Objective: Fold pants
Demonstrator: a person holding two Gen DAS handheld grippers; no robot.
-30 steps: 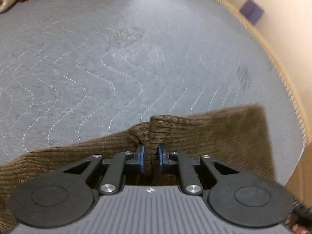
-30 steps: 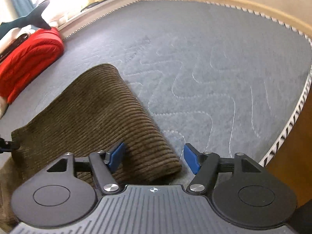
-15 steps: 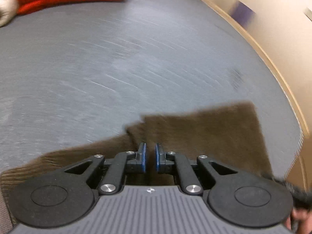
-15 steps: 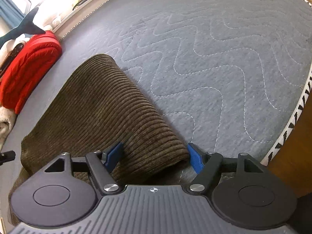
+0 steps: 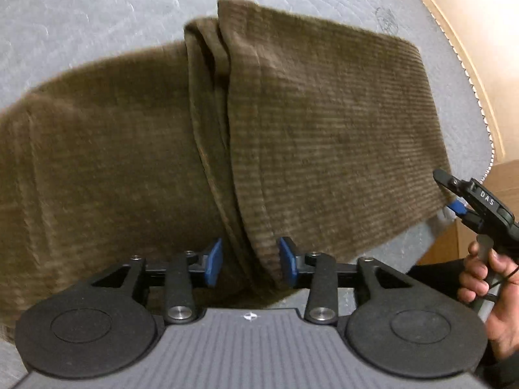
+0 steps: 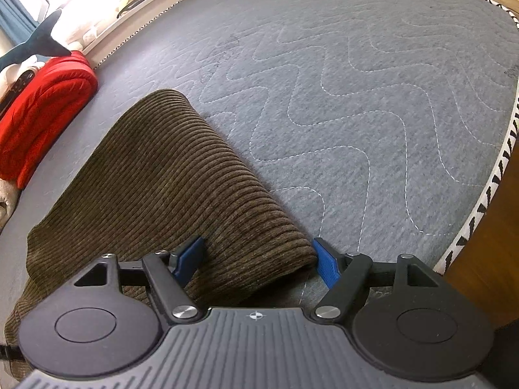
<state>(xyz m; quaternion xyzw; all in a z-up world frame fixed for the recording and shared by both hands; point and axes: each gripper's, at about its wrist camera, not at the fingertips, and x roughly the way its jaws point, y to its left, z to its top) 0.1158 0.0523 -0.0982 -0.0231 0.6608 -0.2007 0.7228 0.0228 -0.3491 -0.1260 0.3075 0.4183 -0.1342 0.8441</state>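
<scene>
Left gripper [image 5: 249,261], nearest the lens: jaws parted, having just been opening, with a bunched edge of the brown corduroy pants [image 5: 292,123] lying between the blue pads but not pressed by either. Right gripper [image 6: 256,259]: jaws spread wide across the rounded fold of the pants [image 6: 168,175], the pads standing at either side without a visible squeeze; the hand [image 5: 489,288] carrying it shows at the right edge of the left wrist view. Beyond the tools, the pants lie folded on the grey quilted mattress [image 6: 356,81] near its front edge — a red bundle [image 6: 42,107] sits well apart at the far left.

Risk: the loose layered edge between the left pads could slump or slide off the near edge of the mattress once released, since nothing pins it; a re-grip by the right gripper may catch only the top layer and open the fold.

Change: a second ago the left pads pinched that edge — now they stand clear
</scene>
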